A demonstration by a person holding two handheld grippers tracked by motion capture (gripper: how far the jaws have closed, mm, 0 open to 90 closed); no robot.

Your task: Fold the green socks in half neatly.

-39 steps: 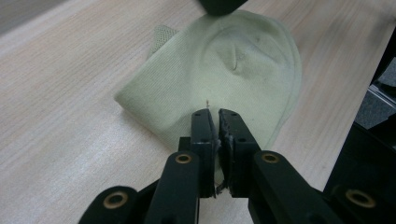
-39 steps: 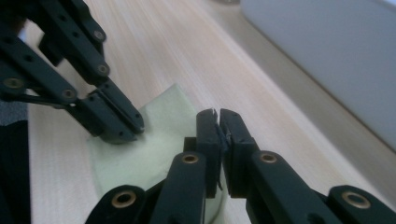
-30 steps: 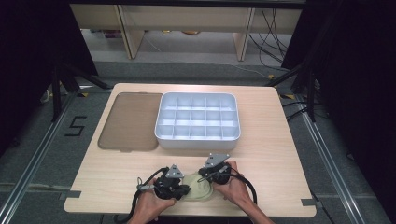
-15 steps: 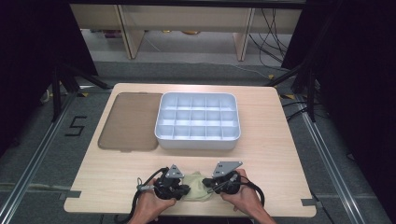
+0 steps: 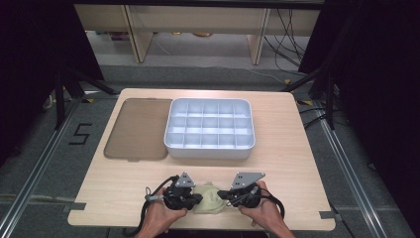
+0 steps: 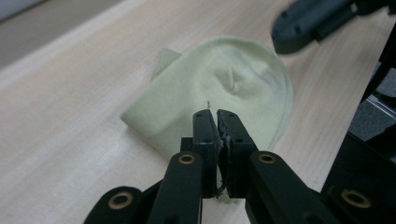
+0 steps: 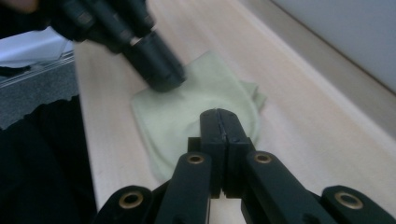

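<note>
Pale green cloth [image 5: 210,197] between left gripper [image 5: 197,199] and right gripper [image 5: 224,195], both closed, empty.

- Left gripper [image 6: 215,116]: black jaws, brass-coloured screws at the pivots
- Right gripper [image 7: 219,116]: the same black build
- Grey three-cornered plates on top; black cables trailing; bare forearms

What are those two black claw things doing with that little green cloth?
A person sits at a wooden table with a claw-like tool in each hand. Both point at a pale green cloth lying near the front edge. The left gripper is pinched shut on the cloth's edge. The right gripper is shut too, just above the cloth; whether it holds any is unclear. Farther back sit a white tray with compartments and a brown lid, both untouched.
</note>
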